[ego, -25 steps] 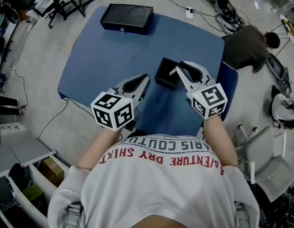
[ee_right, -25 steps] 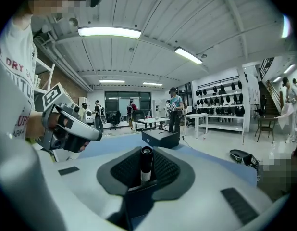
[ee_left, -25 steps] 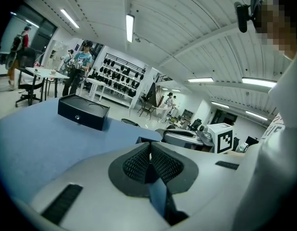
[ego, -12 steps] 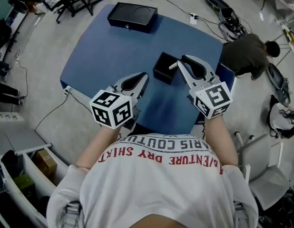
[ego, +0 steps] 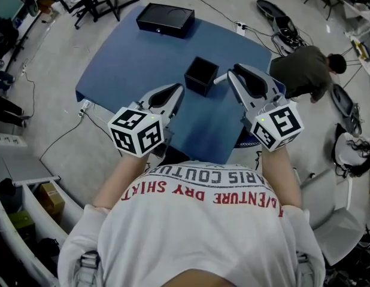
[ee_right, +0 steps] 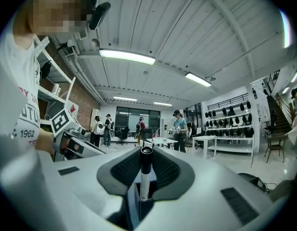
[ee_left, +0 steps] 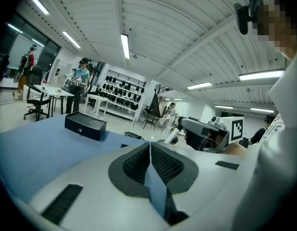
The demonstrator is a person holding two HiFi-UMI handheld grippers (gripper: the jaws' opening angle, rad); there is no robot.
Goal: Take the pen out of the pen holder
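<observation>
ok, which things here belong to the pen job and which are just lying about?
Job: white pen with black cap, held in the right gripper; black square pen holder on the blue table.
Lying about: flat black box at the table's far edge; a crouching person beyond the table.

Pen between right gripper fingertips; pen holder on table, left of them, beyond left gripper fingertips; box farther behind

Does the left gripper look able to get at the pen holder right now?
Probably yes: bare table lies between the left gripper and the pen holder, and the right gripper holds the pen off to the side.
</observation>
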